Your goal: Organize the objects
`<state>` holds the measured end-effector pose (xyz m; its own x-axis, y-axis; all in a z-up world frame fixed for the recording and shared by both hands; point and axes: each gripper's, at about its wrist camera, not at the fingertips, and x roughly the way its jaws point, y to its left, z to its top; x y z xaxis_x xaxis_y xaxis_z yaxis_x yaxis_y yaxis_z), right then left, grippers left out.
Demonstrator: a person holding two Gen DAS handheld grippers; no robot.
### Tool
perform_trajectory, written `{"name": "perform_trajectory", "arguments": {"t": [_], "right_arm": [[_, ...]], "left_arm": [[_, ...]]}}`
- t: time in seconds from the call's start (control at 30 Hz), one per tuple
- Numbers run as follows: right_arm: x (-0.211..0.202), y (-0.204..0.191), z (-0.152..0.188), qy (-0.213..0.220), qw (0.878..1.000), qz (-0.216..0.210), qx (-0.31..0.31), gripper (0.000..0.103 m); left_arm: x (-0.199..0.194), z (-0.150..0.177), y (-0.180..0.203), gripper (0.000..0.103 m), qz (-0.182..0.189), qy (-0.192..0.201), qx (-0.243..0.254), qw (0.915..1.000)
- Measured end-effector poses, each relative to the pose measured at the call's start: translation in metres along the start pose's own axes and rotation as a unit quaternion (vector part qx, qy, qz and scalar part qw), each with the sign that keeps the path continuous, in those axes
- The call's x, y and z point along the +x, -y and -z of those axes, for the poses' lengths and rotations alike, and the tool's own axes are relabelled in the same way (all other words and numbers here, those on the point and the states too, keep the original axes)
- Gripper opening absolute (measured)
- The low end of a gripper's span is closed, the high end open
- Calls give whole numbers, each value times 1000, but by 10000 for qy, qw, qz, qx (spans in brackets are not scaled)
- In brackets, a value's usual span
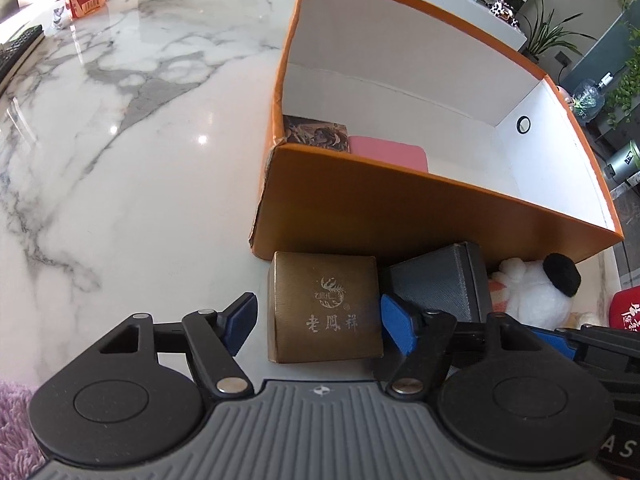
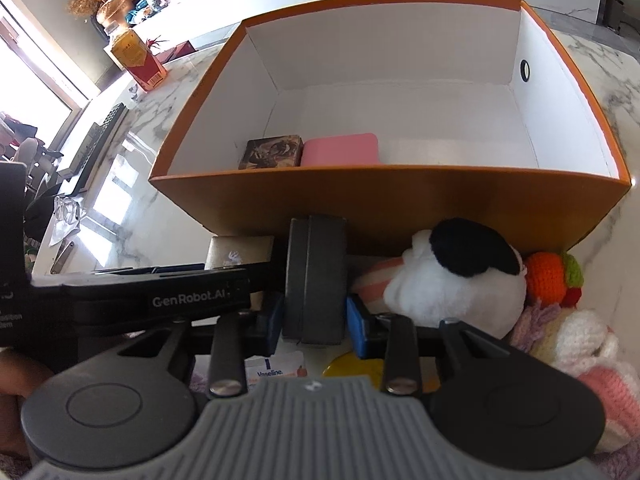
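Left gripper (image 1: 316, 318): spread wide, blue pads either side of the square bronze-brown jewellery box with silver lettering (image 1: 325, 307), right pad touching or nearly touching its side, left pad clear of it; nothing clamped yet.
Right gripper (image 2: 314, 320): straddling the dark grey textured hinged case (image 2: 316, 278), pads close on both flanks; contact not certain, so grip impossible to call.
Where the brown box sits: on the white marble worktop (image 1: 132, 152), dead ahead between the left fingers, just in front of the near wall of the large orange cardboard box with white lining (image 1: 440, 216).
Where the grey case sits: standing on edge, long axis running straight away from the right gripper toward the orange wall, just right of the brown box.
Key relation: both targets lie directly forward of their own gripper, with the orange wall rising right behind; lift first, then forward over the rim, judging by the layout.
Nearer hand: left for the brown box, right for the grey case; the two tools crossing close, left body showing in the right view.
Already inside: dark patterned card box (image 2: 272, 152) and pink rounded case (image 2: 340, 149), side by side against the near wall, left corner.
Neighbours: white plush toy with black ear (image 2: 452, 280) just right of the grey case, orange crocheted fruit (image 2: 546, 278) beyond it.
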<state>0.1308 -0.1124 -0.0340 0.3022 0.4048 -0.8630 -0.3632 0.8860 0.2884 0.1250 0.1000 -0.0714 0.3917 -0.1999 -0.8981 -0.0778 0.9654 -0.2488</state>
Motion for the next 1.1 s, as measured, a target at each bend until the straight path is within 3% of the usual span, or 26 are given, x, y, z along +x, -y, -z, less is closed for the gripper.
{"name": "perform_trajectory", "arguments": {"t": [0.1, 0.2, 0.33, 0.8, 1.1], "right_arm": [[2, 1, -1, -37, 10000, -37, 25, 37], [7, 0, 1, -99, 9999, -80, 20, 38], [8, -6, 2, -71, 9999, -38, -114, 38], [16, -11, -1, 19, 9998, -59, -168, 38], [-28, -13, 6, 495, 9978, -250, -362, 37]], "left_arm": [[5, 1, -1, 82, -75, -119, -16, 9999], [3, 2, 1, 73, -328, -135, 134, 9993], [-3, 3, -1, 72, -618, -86, 175, 9979], [-4, 7, -8, 70, -567, 25, 120, 9983], [-56, 13, 11, 70, -248, 310, 284, 9988]]}}
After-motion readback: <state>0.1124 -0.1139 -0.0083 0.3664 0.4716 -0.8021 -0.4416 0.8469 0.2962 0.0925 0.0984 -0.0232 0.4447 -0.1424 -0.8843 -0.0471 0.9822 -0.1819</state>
